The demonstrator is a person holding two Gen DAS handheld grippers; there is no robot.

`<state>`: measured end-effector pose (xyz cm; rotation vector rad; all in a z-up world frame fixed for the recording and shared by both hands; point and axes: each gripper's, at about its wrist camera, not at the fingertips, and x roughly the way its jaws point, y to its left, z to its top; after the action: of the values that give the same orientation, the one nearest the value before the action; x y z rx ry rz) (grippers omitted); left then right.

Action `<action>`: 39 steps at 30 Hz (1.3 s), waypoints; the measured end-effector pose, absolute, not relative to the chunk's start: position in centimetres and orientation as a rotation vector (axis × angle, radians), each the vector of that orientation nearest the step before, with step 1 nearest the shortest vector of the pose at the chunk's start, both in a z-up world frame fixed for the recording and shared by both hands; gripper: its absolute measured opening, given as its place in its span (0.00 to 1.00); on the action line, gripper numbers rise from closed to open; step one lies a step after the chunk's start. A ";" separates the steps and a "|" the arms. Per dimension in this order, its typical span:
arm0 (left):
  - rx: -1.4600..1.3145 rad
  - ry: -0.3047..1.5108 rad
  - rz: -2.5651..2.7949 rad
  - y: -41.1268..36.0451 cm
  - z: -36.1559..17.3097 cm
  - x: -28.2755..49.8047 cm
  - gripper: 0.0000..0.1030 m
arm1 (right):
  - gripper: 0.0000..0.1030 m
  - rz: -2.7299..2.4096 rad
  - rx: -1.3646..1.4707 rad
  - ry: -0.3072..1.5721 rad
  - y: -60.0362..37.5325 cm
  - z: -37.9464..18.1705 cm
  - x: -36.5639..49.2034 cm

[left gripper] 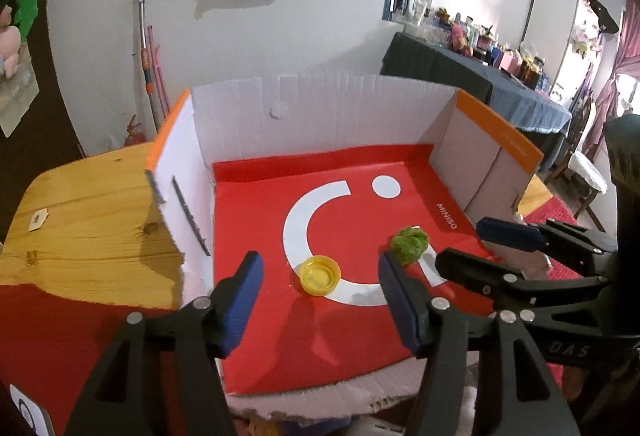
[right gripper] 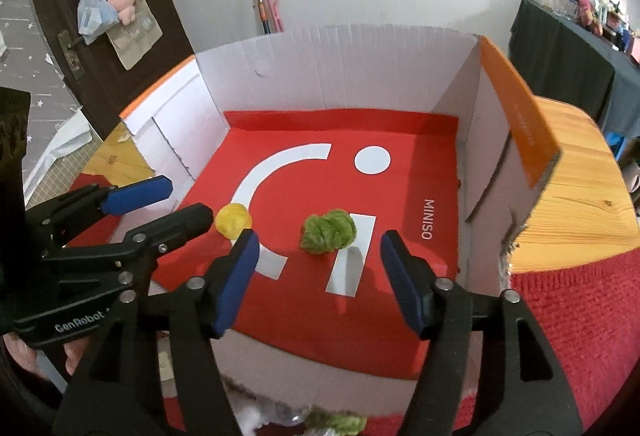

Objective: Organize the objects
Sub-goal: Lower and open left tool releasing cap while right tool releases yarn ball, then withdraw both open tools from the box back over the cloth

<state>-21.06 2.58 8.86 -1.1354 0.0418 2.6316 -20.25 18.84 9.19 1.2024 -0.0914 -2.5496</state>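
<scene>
Lying hollow-up in the box (left gripper: 320, 116), the yellow cap (left gripper: 320, 275) and green clump (right gripper: 329, 231) sit beyond both empty, parted grippers (left gripper: 320, 294) (right gripper: 318, 276).

box (left gripper: 328, 108): lid (left gripper: 320, 275) left, crumpled lump (left gripper: 410, 245) right | both on floor, apart

Your left gripper (left gripper: 320, 288) tilts downward, jaws apart with nothing between the pads. Your right gripper (right gripper: 318, 268) sits just beside it at the same tilt, jaws likewise parted and gripping nothing.
</scene>
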 end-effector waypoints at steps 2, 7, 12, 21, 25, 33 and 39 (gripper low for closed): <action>-1.122 0.047 2.644 2.5 9.2 -20.7 0.63 | 0.61 -2.555 1.188 -0.092 18.8 9.6 -19.7; -1.086 0.055 2.677 2.2 9.9 -19.4 0.72 | 0.64 -2.574 1.156 -0.084 18.7 10.3 -18.7; -1.054 0.066 2.701 1.9 10.5 -18.1 0.77 | 0.66 -2.588 1.125 -0.082 18.6 11.0 -17.5; -1.017 0.061 2.732 1.3 10.9 -16.1 0.87 | 0.78 -2.611 1.077 -0.058 18.4 11.9 -15.2; -0.992 0.074 2.750 1.3 11.2 -15.1 0.95 | 0.84 -2.618 1.059 -0.055 18.3 12.2 -14.4; -0.953 0.106 2.784 1.3 11.5 -13.5 1.00 | 0.93 -2.640 1.018 -0.065 18.8 12.4 -12.7; -0.946 0.123 2.788 1.4 11.4 -12.5 1.00 | 0.96 -2.653 0.993 -0.054 18.8 12.7 -11.5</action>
<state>-12.51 1.42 11.42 -0.9458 0.1232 2.7876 -11.54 18.79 12.69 0.9930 -0.0542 -2.6528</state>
